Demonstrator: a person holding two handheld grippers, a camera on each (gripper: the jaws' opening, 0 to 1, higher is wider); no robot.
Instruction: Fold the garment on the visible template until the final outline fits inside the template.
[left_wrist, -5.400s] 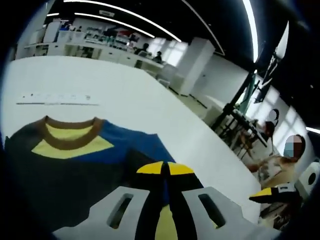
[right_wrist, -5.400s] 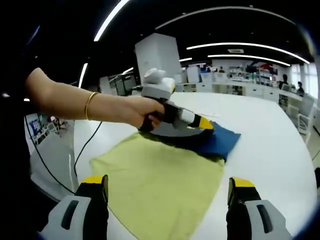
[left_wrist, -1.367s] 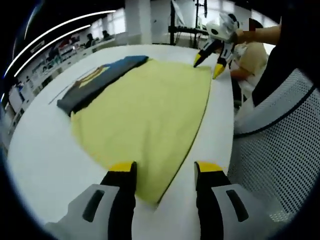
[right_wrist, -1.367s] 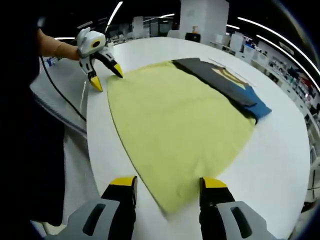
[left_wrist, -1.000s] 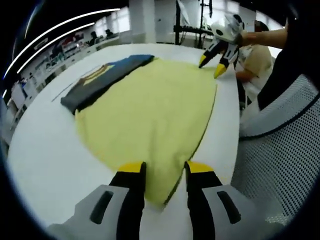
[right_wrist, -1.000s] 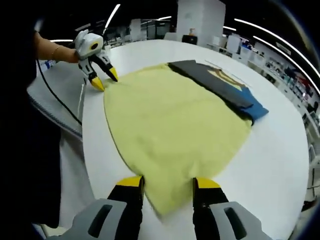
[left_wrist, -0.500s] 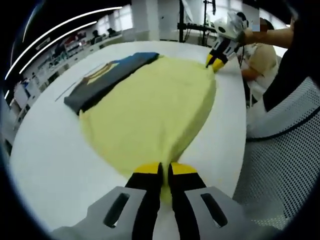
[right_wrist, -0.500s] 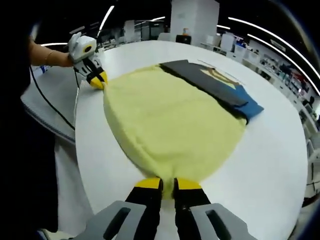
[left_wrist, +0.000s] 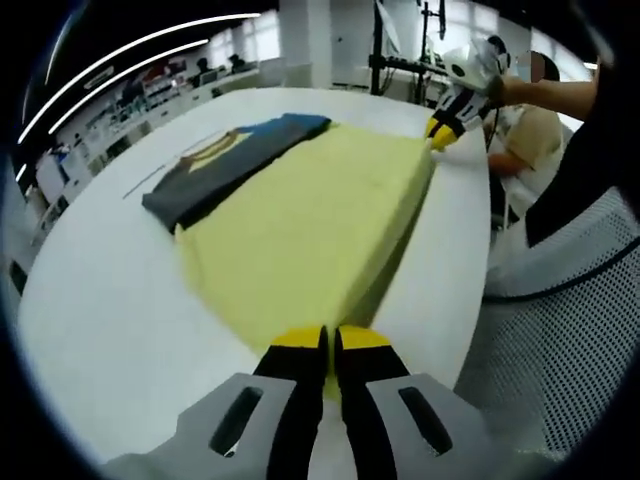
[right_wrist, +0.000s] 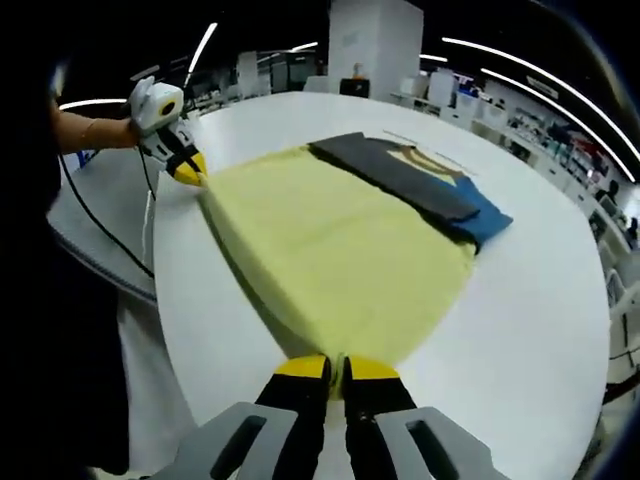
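Now both hem corners pinched, ready to fold

On the white table (left_wrist: 90, 300), the yellow garment (left_wrist: 310, 220) lies spread toward its far dark top. Left gripper (left_wrist: 322, 340) and right gripper (right_wrist: 334, 367) clamp near corners; lifting together, level and taut, should prevent wrinkles.

The garment (left_wrist: 300, 225) is soft matt cloth: its yellow panel (right_wrist: 340, 255) looks slightly fuzzy, perhaps a fleece or brushed knit, though blur hides the weave. The grey and blue part (right_wrist: 420, 190) reads as smoother cloth. The table (left_wrist: 100, 300) is smooth white with a faint sheen. The left gripper (left_wrist: 322, 345) has pale moulded plastic and matt yellow tips.
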